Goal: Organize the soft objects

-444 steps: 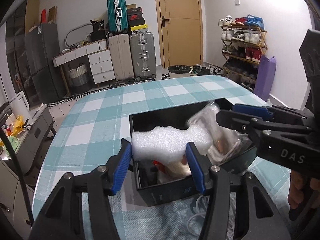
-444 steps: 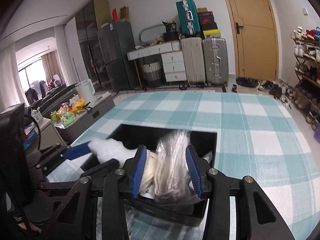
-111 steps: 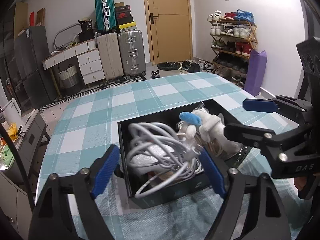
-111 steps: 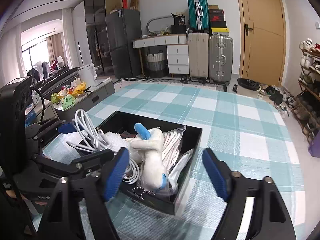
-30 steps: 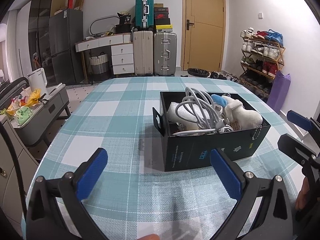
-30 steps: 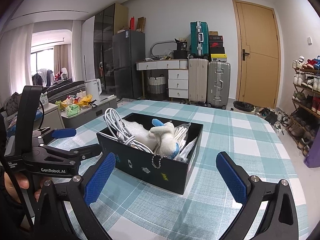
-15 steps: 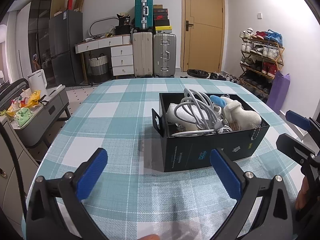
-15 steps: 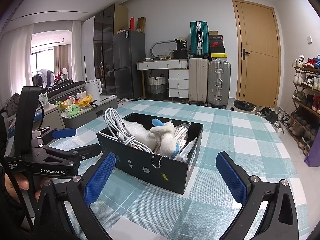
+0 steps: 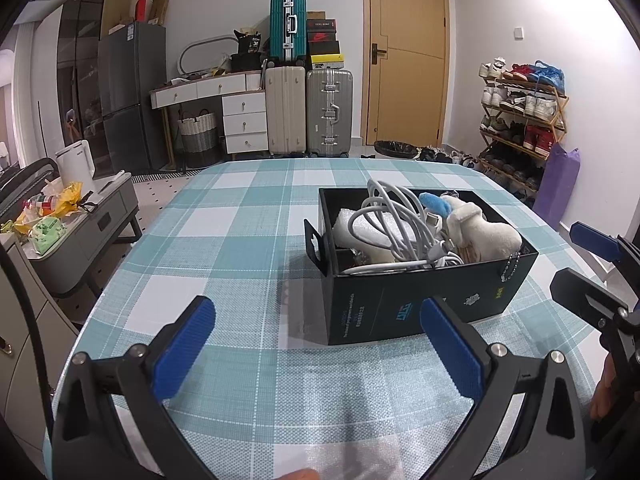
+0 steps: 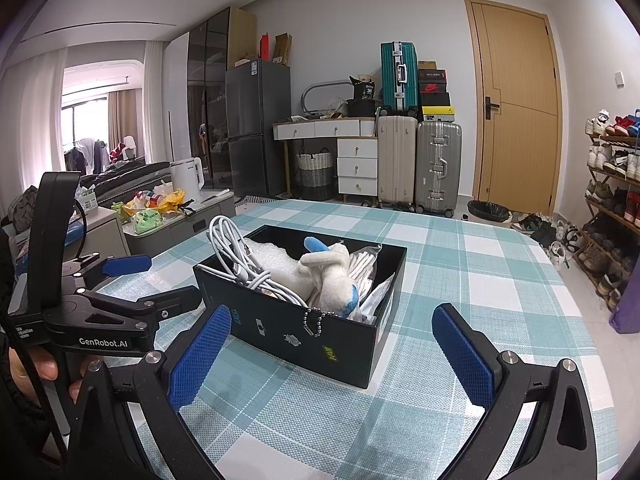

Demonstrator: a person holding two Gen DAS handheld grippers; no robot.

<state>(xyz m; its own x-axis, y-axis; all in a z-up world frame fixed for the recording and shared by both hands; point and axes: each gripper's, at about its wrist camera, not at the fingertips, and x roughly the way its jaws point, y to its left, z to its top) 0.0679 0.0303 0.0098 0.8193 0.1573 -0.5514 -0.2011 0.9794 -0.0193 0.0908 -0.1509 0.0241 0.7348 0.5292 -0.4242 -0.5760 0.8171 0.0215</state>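
A black box (image 9: 420,300) (image 10: 296,328) stands on the checked table. It holds a coil of white cable (image 9: 394,224) (image 10: 236,256), a piece of white foam (image 9: 352,224) (image 10: 268,258), a white plush toy with blue tips (image 9: 476,228) (image 10: 332,276) and a clear bag (image 10: 366,266). My left gripper (image 9: 318,344) is open and empty, held back from the box's near side. My right gripper (image 10: 330,356) is open and empty, held back from the box's other side. Each gripper shows in the other's view: the right one (image 9: 588,264), the left one (image 10: 156,280).
The teal and white checked tablecloth (image 9: 224,240) (image 10: 480,264) covers the table. Beyond it stand suitcases (image 9: 308,112), a white drawer desk (image 9: 224,96), a shoe rack (image 9: 520,120), a door (image 10: 516,108) and a grey side cabinet (image 9: 80,232) with clutter.
In 14.8 s, foam and bag, then held by my grippers, went into the box with cable and plush. Both grippers backed away; in the last second nothing visibly moved.
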